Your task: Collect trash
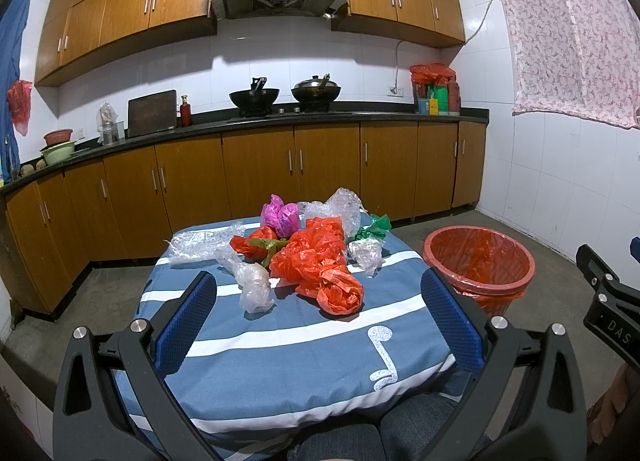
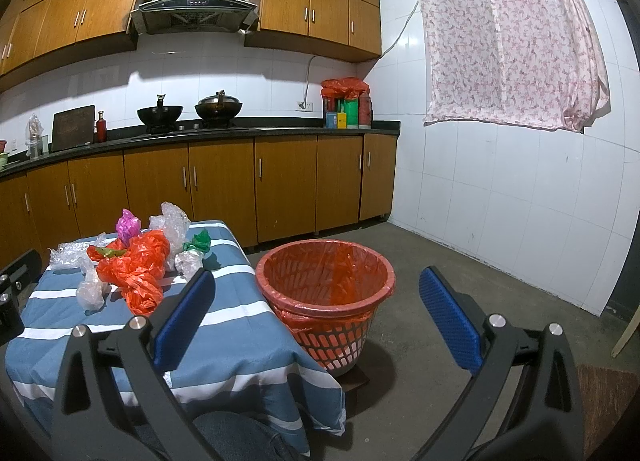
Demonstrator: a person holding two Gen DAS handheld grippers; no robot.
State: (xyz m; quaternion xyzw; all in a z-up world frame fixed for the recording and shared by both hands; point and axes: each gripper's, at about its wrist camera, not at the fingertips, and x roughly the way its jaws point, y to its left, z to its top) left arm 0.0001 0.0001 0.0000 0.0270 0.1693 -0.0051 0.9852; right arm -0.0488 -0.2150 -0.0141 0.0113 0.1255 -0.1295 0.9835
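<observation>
**Inspector:** Report on the grippers, please.

**Assistant:** The left gripper (image 1: 318,307) is hovering over the near edge of the counter (image 1: 280,365), its blue pads spread wide apart and gripping nothing. The right gripper (image 2: 316,311) is likewise standing wide apart and empty, pointing at the red trash basket (image 2: 326,293).

**Inspector:** And the trash?

**Assistant:** All of it is lying bunched on the striped blue cloth covering the counter. A crumpled orange bag (image 1: 320,265) is sitting in the middle, nearest the left gripper; a clear bag (image 1: 254,285) is lying just to its left. Behind them a purple bag (image 1: 280,217) is standing, bubble wrap (image 1: 346,209) is rising beside it, and a green bag (image 1: 374,227) is resting toward the right edge — touching a small whitish wad (image 1: 366,253).

**Inspector:** Location of the basket?

**Assistant:** It is standing on the concrete floor just beside the counter's right side, lined with an orange bag — the part of its inside that is showing is holding no trash. Two woks (image 2: 188,111) are sitting on the stove along the far wall.
</observation>
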